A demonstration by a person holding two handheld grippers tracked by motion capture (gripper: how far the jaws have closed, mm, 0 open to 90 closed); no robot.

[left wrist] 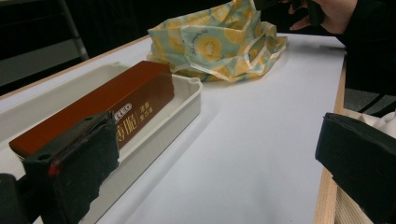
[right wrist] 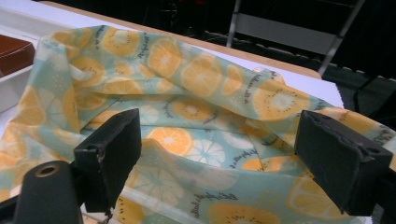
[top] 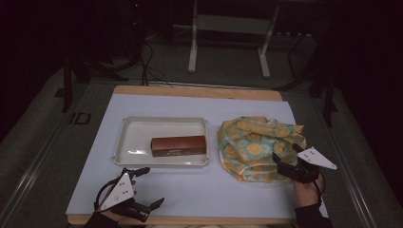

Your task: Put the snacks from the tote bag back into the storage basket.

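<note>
Crumpled printed cloth bag, matt; glossy brown carton; smooth white plastic tray; wood-edged table

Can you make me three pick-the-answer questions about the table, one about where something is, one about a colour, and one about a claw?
1. Where is the brown box?
A. in the white tray
B. on the cloth
C. on the floor

2. What colour are the fruit slices on the cloth?
A. purple
B. orange
C. red

3. How is the right claw?
A. shut on the box
B. open at the cloth
C. shut on the tray

Answers:
1. A, the tray's rim runs all round the box.
2. B, orange rounds on pale blue-green.
3. B, its jaws stand wide apart with cloth between them.
</note>
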